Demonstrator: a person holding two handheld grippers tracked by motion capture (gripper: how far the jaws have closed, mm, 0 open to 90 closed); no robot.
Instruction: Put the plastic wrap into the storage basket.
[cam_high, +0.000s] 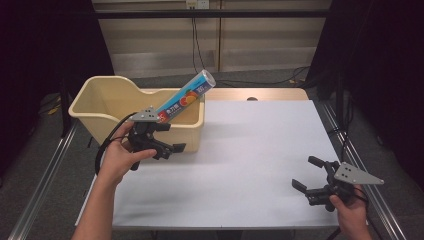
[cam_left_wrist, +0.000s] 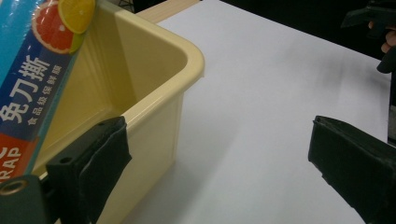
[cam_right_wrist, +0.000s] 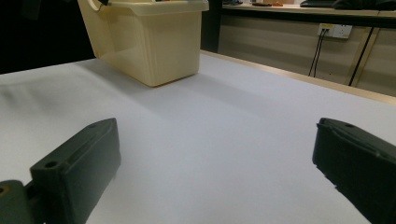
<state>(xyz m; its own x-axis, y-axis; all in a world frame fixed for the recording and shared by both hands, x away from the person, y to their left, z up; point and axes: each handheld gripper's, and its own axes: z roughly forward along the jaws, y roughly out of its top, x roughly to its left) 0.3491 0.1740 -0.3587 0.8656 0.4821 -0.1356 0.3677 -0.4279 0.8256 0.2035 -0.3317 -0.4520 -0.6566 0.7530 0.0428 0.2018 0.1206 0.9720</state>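
Nearest, at the bottom right of the high view, the right hand-held gripper (cam_high: 307, 176) sits low over the white desk (cam_high: 250, 150), held by the person's right hand (cam_high: 350, 207). Its jaws stand wide apart with nothing between them; its own view shows bare desk top between the two black jaws. Further in, on the left side, the left hand (cam_high: 117, 157) holds the left hand-held gripper (cam_high: 170, 137) just in front of the cream plastic tub (cam_high: 100, 107). Its jaws are also spread wide and grip nothing; in the left gripper view one jaw lies close against the tub's front rim (cam_left_wrist: 159, 93) while the other hangs out over open desk. Inside the tub, a long blue roll of cling wrap (cam_high: 185, 97) with citrus fruit printed on its label leans at a slant, its lower end down in the tub and its capped upper end poking out above the far right rim. Beyond the desk lie a grey floor, cables and a panelled wall.
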